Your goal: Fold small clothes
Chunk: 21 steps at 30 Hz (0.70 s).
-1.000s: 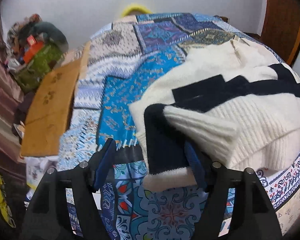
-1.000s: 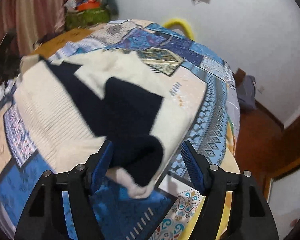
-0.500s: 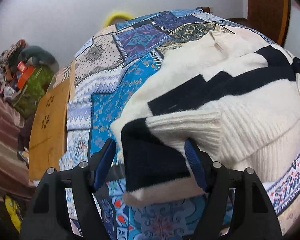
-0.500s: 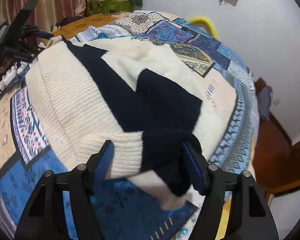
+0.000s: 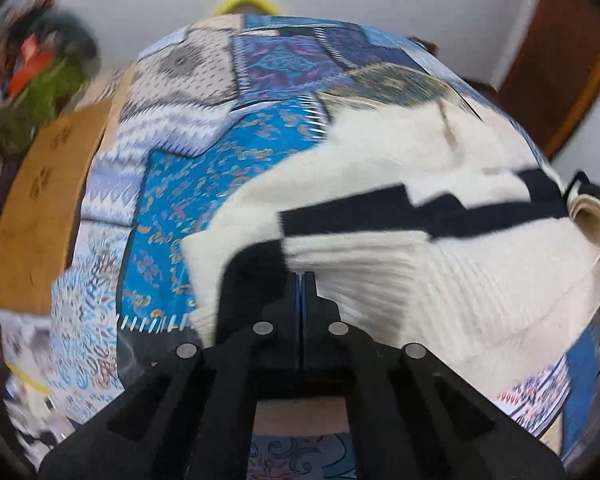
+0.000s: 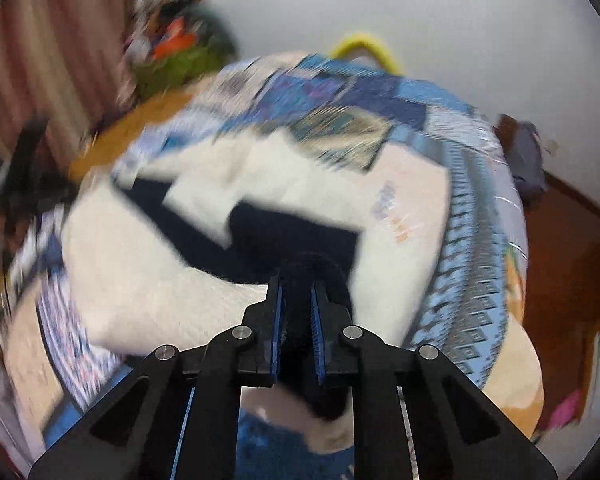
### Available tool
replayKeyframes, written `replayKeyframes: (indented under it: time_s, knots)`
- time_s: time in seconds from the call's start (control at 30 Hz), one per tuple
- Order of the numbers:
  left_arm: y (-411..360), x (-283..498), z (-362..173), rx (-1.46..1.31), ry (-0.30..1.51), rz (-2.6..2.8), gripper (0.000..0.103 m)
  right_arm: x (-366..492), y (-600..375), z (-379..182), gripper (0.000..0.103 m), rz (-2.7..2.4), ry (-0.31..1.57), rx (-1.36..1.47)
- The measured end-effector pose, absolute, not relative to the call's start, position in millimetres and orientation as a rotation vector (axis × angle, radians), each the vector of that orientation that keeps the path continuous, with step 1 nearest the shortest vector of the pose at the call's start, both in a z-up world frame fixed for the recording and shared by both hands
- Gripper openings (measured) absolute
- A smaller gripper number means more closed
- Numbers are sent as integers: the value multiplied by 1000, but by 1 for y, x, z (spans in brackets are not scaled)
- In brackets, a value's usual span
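Both hand-held grippers [image 5: 301, 280] [image 6: 297, 284] pinching cream-and-navy knit sweater [image 5: 440, 280], ribbed, rumpled

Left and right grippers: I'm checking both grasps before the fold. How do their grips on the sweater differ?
The left gripper has its fingers pressed almost flush, with hardly any sweater fabric showing between them. The right gripper has its fingers visibly apart, with a thick navy fold bunched between them. The left sits where a navy patch meets cream ribbing; the right grips only navy. Both are closed at the sweater's near edge.
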<state>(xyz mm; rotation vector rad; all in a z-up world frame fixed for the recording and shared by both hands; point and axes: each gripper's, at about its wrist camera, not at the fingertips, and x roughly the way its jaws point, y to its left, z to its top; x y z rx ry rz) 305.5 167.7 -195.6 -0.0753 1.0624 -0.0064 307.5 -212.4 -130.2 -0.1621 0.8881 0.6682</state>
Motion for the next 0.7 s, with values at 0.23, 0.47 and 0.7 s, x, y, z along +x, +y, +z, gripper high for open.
replayKeyframes:
  time_s: [0.23,0.47,0.7]
  knots:
    - [214,311,-211,-209,1123,134,0,335,-226,-143,11,521,942,-32]
    - [193,288,-192,17,1069,90,36,335,-235,-144,24,569,981,2]
    - [161,263,-197,232,1039,59,67,295,-234,-124,71,600,884,-276]
